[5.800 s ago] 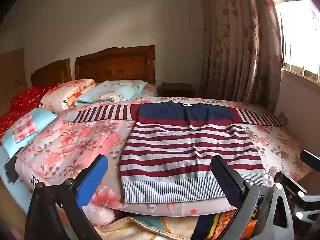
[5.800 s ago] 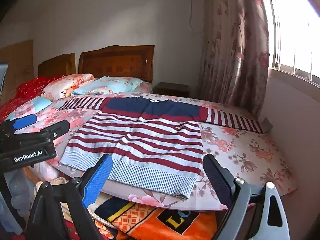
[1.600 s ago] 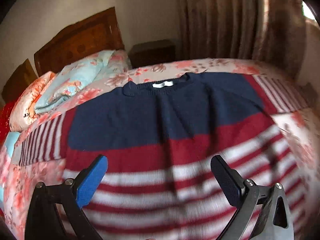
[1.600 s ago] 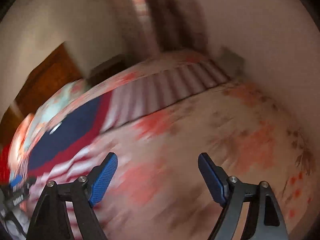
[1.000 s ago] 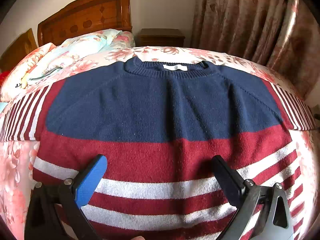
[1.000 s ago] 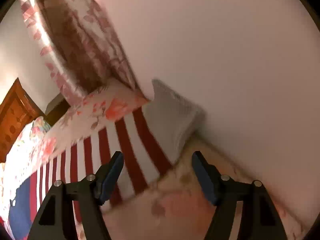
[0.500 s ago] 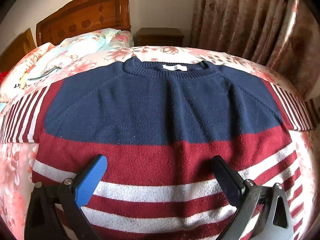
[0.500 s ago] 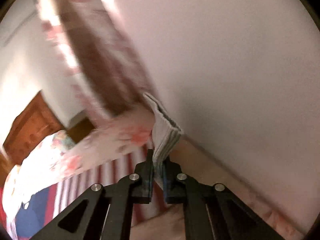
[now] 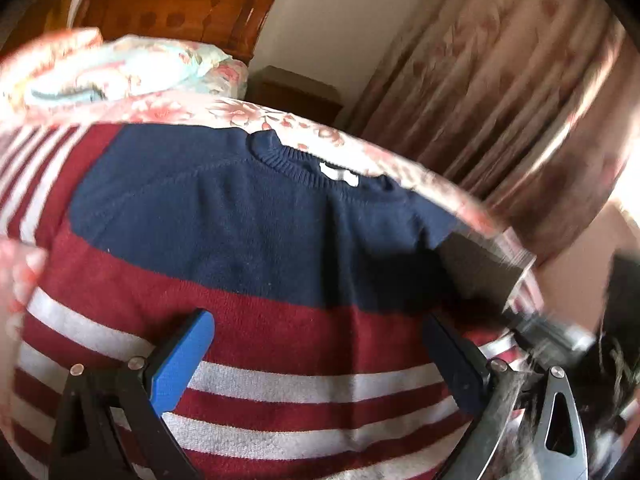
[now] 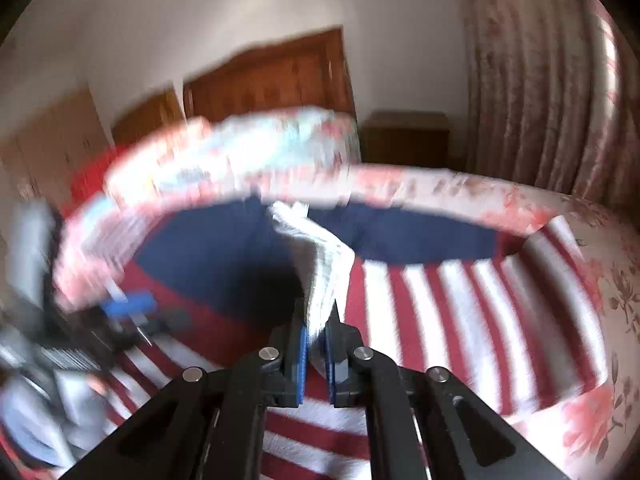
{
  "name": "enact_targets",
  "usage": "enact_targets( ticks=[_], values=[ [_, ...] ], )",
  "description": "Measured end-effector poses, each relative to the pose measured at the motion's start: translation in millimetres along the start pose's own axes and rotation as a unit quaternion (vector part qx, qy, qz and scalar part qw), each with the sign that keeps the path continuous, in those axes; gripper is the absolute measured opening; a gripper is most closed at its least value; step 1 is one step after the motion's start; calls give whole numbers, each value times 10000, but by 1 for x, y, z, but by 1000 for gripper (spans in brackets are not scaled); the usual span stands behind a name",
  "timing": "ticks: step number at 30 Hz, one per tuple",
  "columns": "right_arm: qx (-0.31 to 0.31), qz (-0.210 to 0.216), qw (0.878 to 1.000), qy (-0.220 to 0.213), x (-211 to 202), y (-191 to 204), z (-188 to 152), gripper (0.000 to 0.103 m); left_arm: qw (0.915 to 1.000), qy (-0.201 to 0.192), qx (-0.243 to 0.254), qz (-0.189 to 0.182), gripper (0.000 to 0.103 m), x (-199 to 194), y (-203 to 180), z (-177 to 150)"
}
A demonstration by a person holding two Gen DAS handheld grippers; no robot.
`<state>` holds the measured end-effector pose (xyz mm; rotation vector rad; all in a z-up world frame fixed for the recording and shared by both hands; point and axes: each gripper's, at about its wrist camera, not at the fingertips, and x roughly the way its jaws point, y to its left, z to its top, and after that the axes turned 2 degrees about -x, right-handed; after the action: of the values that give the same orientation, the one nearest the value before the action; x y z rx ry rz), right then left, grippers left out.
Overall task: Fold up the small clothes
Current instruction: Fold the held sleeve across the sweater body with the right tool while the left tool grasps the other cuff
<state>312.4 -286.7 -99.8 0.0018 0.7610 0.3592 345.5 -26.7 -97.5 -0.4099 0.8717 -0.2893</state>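
A knit sweater (image 9: pixel 224 220) with a navy yoke and red and white stripes lies flat on the flowered bed. My left gripper (image 9: pixel 316 356) hangs open just above its chest, nothing between the blue pads. My right gripper (image 10: pixel 316 340) is shut on the grey ribbed sleeve cuff (image 10: pixel 320 256), holding it up over the sweater's navy yoke (image 10: pixel 420 236). The striped right sleeve (image 10: pixel 480 300) trails from the cuff across the bed to the right. In the left wrist view that lifted sleeve (image 9: pixel 500 268) shows as a blurred shape at the sweater's right shoulder.
Wooden headboard (image 9: pixel 180 8) and pillows (image 9: pixel 132 64) stand at the bed's far end, a nightstand (image 10: pixel 404 136) beside them. Flowered curtains (image 9: pixel 500 100) hang on the right. The other gripper (image 10: pixel 128 308) appears blurred at the left of the right wrist view.
My right gripper closed on the sleeve cuff near the wall and swept it left over the sweater's body. The left gripper tilted and shifted slightly, staying open.
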Motion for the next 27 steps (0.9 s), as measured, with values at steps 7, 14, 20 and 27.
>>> enact_targets(
  ticks=[7, 14, 20, 27],
  values=[
    [-766, -849, 9934, -80, -3, 16, -15, 7, 9881, 708, -266, -1336, 103, 3, -37, 21],
    [-669, -1060, 9918, -256, -2, 38, -17, 7, 9693, 1386, -562, -1953, 103, 46, -69, 51],
    [-1005, -1266, 9866, -236, 11, 45, -23, 9, 9590, 1749, -717, -2112, 103, 80, -82, 50],
    [-861, -1022, 9910, 2, 9, 28, -36, 22, 9719, 1634, 291, -1667, 103, 77, -105, 43]
  ],
)
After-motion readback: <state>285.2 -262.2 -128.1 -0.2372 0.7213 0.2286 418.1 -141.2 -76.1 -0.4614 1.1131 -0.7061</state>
